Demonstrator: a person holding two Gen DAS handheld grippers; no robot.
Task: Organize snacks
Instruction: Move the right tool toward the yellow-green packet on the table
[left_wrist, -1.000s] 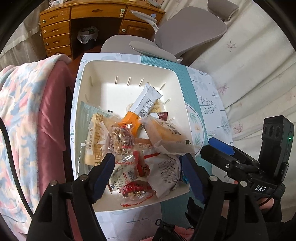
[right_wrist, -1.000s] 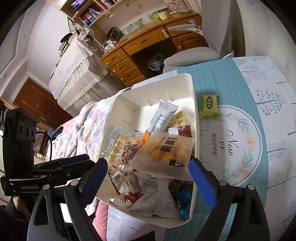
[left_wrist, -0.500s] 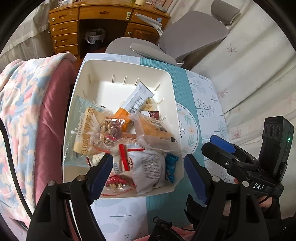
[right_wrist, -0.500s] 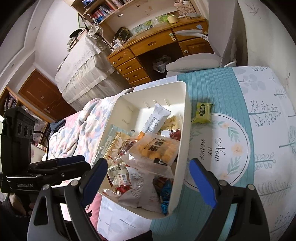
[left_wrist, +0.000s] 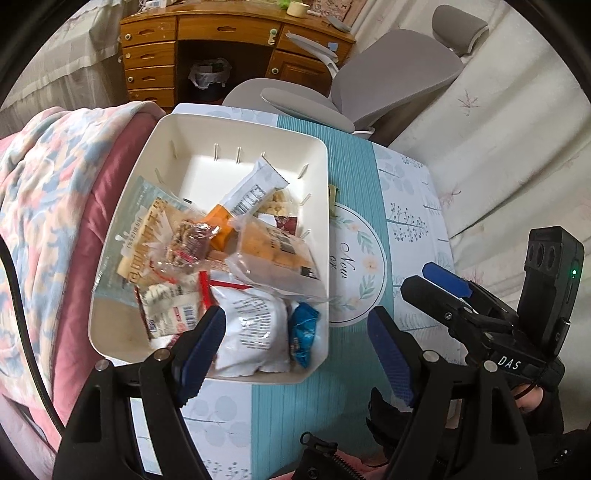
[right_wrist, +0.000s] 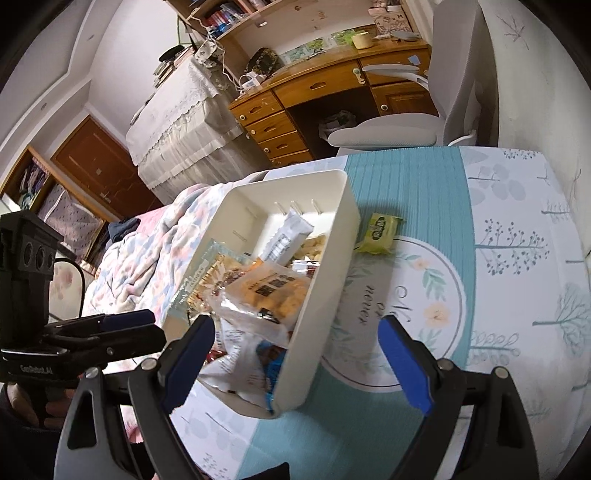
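Observation:
A white bin on the patterned tablecloth holds several snack packets: a white bar wrapper, an orange cracker bag, a white packet and a blue one. One yellow-green packet lies on the cloth just right of the bin. My left gripper hovers open above the bin's near edge, nothing between its fingers. My right gripper is open too, above the bin's near right corner. Each gripper shows in the other's view.
A pink and floral blanket lies left of the bin. A grey office chair and a wooden desk stand beyond the table. A white quilt is on the right.
Both grippers have drawn back toward me and to the right, so the bin looks smaller and sits further left. The snacks have stayed in place.

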